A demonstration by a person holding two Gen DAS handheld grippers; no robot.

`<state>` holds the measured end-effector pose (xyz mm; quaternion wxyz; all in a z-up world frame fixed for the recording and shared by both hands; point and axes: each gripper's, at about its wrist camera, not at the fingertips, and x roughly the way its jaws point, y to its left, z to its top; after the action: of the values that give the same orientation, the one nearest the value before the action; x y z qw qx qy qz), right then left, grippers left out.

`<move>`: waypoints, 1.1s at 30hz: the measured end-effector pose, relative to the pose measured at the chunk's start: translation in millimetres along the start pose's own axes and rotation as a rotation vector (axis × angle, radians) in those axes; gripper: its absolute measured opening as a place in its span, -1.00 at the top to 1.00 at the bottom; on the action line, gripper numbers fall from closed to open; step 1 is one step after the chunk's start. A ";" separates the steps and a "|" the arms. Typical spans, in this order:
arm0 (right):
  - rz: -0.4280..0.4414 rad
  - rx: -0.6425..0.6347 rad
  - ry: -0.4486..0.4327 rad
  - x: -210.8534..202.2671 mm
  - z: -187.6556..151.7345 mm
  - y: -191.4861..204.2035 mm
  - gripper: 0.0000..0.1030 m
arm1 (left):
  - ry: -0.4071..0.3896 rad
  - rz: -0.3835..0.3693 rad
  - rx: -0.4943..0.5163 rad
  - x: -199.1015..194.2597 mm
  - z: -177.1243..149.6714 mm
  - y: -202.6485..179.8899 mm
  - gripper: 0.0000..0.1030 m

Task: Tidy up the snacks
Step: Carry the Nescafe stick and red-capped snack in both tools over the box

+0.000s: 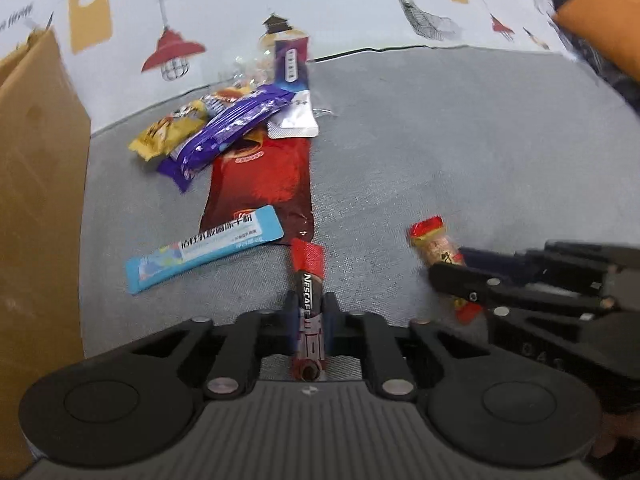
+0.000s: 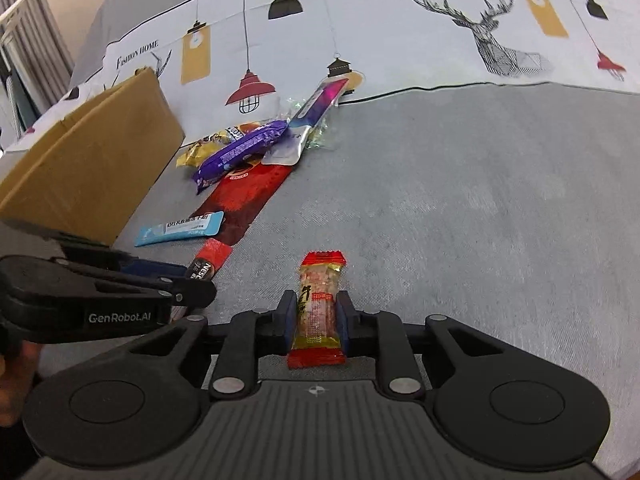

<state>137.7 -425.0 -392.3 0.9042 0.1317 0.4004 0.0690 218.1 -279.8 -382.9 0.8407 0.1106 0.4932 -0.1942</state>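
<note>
Grey cloth (image 2: 460,200) covers the surface, with a white printed band of lamps and deer along its far edge. Left of the snack pile stands a brown carton (image 2: 92,164). At the pile's heart lies a long red packet (image 1: 264,184); across its far end rest a purple bar (image 1: 232,124), a yellow wrapper (image 1: 164,136) and a silver-and-purple pouch (image 1: 294,92), and a blue stick (image 1: 204,254) crosses its near end. Just nearer than the red packet, the left gripper (image 1: 310,316) is closed on a dark Nescafe stick (image 1: 308,276) with a red tip. Right of that, the right gripper (image 2: 316,316) is clamped on a clear candy (image 2: 320,304) with red ends, pinkish inside.
</note>
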 end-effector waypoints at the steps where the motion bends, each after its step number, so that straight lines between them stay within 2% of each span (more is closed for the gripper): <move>1: -0.001 0.000 0.003 -0.4 1.0 0.3 0.62 | -0.004 0.010 -0.015 -2.9 0.9 1.6 0.79; 6: -0.001 0.032 -0.001 -7.5 5.9 0.8 0.65 | -0.080 0.006 -0.023 -38.0 4.7 4.6 0.79; 10: 0.017 0.038 -0.059 -30.2 14.5 19.8 0.65 | -0.110 -0.017 -0.041 -64.2 6.2 13.2 0.79; 15: 0.025 0.020 -0.119 -62.3 22.8 61.0 0.65 | -0.157 -0.035 -0.040 -97.7 0.5 25.7 0.78; 18: 0.026 0.004 -0.135 -75.4 25.8 87.4 0.65 | -0.198 -0.016 -0.026 -121.5 -6.6 36.8 0.78; 25: 0.069 0.010 -0.177 -95.6 39.9 150.7 0.65 | -0.287 -0.007 -0.064 -176.2 -18.4 83.8 0.78; 33: 0.108 -0.087 -0.221 -105.5 67.1 230.7 0.65 | -0.391 0.014 -0.133 -228.6 -24.4 145.1 0.78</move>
<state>112.4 -241.0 -206.8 0.9426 0.1206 0.2874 0.1197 161.9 -90.3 -196.3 0.9272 0.0183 0.3317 -0.1730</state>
